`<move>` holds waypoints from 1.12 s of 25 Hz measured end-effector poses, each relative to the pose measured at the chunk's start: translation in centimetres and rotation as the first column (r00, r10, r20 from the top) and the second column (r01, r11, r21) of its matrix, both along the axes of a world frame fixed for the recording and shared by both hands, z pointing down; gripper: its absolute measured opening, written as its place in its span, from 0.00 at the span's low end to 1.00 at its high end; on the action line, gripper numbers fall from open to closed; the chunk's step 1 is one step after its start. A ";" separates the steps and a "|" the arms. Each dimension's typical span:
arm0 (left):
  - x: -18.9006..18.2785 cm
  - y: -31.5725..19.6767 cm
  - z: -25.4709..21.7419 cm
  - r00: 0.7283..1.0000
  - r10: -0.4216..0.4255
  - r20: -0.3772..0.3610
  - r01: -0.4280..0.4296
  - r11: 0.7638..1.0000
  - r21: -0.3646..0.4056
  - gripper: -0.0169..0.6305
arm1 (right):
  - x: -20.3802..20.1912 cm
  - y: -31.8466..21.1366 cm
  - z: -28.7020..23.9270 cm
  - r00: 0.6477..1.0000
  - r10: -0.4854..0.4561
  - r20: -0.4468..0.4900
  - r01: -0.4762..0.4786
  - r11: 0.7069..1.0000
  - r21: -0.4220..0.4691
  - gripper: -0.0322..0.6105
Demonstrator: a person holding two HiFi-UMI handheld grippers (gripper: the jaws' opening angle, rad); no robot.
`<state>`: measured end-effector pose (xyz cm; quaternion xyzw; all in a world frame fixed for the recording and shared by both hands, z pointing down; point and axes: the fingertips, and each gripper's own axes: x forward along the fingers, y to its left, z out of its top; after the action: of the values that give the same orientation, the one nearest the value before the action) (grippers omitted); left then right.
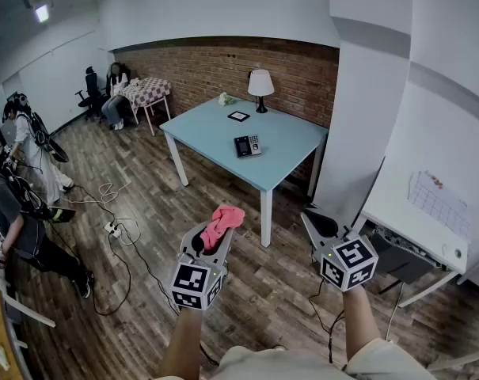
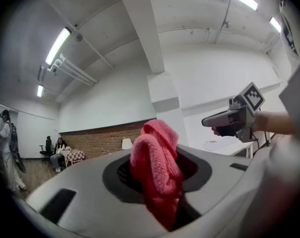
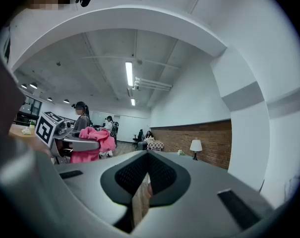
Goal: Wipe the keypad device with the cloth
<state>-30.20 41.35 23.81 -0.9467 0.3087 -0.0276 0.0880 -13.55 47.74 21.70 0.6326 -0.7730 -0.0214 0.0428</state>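
Note:
The keypad device (image 1: 247, 146) lies on a light-blue table (image 1: 287, 145) across the room, far from both grippers. My left gripper (image 1: 215, 232) is held up in front of me, shut on a bunched pink cloth (image 1: 223, 222). In the left gripper view the cloth (image 2: 157, 167) fills the jaws and hangs out of them. My right gripper (image 1: 317, 226) is level with it to the right, its jaws together with nothing between them. The right gripper view looks along its own jaws (image 3: 145, 182), with the left gripper (image 3: 80, 142) and cloth (image 3: 95, 140) off to the left.
On the table stand a white lamp (image 1: 260, 85), a flat black frame (image 1: 238, 115) and a small white object (image 1: 225, 99). A white pillar (image 1: 366, 93) and a white desk (image 1: 413, 220) are to the right. Cables (image 1: 116, 228) lie on the wood floor; people (image 1: 29, 153) stand at left.

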 end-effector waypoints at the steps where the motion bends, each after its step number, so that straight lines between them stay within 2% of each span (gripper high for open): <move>1: 0.0 -0.2 0.1 1.000 -0.002 0.001 0.002 1.000 0.002 0.28 | 0.2 -0.2 0.1 1.000 0.006 0.004 -0.006 1.000 0.005 0.07; 6: 1.1 -1.3 0.0 1.000 0.006 0.011 -0.006 1.000 0.010 0.28 | 1.4 -1.4 0.1 1.000 0.022 0.013 -0.022 1.000 0.022 0.08; 12: 2.7 -2.0 0.2 0.999 0.020 0.028 -0.020 1.000 0.006 0.28 | 2.6 -2.4 0.9 0.998 0.032 -0.045 -0.032 0.999 -0.002 0.08; 18: 3.9 -2.1 0.3 0.999 0.016 0.032 -0.016 1.000 0.010 0.28 | 2.4 -2.9 1.3 0.997 -0.034 -0.072 0.033 0.999 -0.017 0.08; 22: 4.6 -2.0 0.6 0.999 0.004 0.035 -0.004 1.000 0.012 0.28 | 2.2 -2.8 1.4 0.995 -0.095 -0.016 0.094 0.995 -0.024 0.09; 28: 5.9 -1.3 0.7 0.999 -0.021 0.031 0.021 1.000 0.011 0.28 | 3.9 -2.8 1.6 0.994 -0.102 -0.035 0.102 0.995 -0.022 0.08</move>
<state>-24.27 40.05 24.53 -0.9423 0.3175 -0.0415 0.0974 -9.60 44.93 23.34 0.5914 -0.8035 -0.0269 0.0620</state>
